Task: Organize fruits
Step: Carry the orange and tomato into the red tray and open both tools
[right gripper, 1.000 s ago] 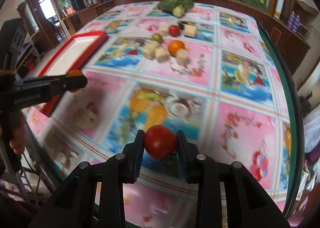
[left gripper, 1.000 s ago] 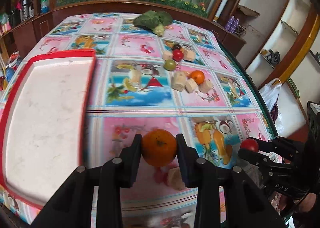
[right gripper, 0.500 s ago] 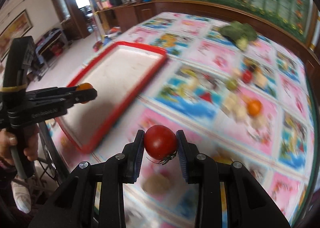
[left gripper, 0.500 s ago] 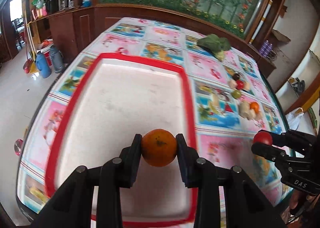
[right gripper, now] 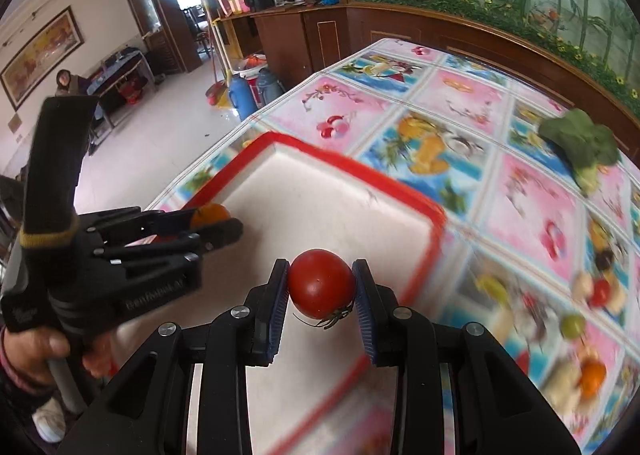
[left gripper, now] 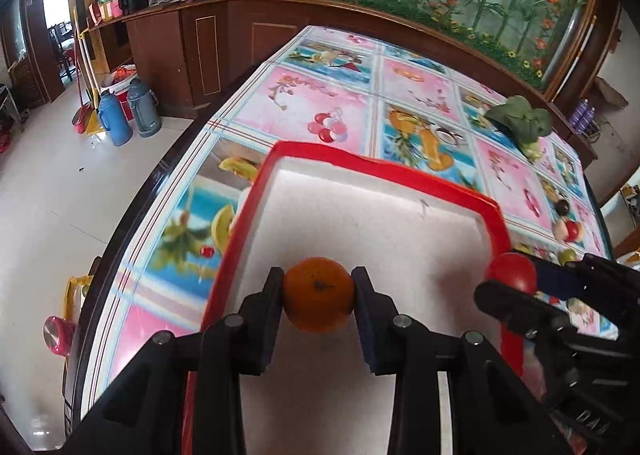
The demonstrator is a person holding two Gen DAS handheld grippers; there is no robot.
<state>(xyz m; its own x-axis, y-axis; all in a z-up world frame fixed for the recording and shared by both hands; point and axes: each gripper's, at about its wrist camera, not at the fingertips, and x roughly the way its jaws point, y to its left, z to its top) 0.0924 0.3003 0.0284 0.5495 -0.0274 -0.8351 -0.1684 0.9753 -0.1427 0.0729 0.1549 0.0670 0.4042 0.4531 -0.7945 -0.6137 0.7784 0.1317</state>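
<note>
My left gripper (left gripper: pixel 319 295) is shut on an orange (left gripper: pixel 319 294) and holds it above the white tray with a red rim (left gripper: pixel 384 169). My right gripper (right gripper: pixel 321 289) is shut on a red tomato (right gripper: pixel 322 282) and holds it above the same tray (right gripper: pixel 352 167), near its right rim. In the right wrist view the left gripper (right gripper: pixel 218 225) with the orange (right gripper: pixel 210 214) is at the left over the tray. In the left wrist view the right gripper (left gripper: pixel 508 279) with the tomato (left gripper: pixel 514 273) is at the right, over the tray's right rim.
More fruit and pale pieces lie on the patterned tablecloth at the right (right gripper: pixel 592 287), with an orange (right gripper: pixel 592 373) and a green fruit (right gripper: pixel 572 325) among them. A green leafy vegetable (right gripper: pixel 580 141) lies at the far side. The table edge and floor are at the left (left gripper: pixel 132 215).
Both grippers have swung left with their fruit, from over the tablecloth to over the tray. The tray now fills the middle of both views; the right gripper is closer to the left.
</note>
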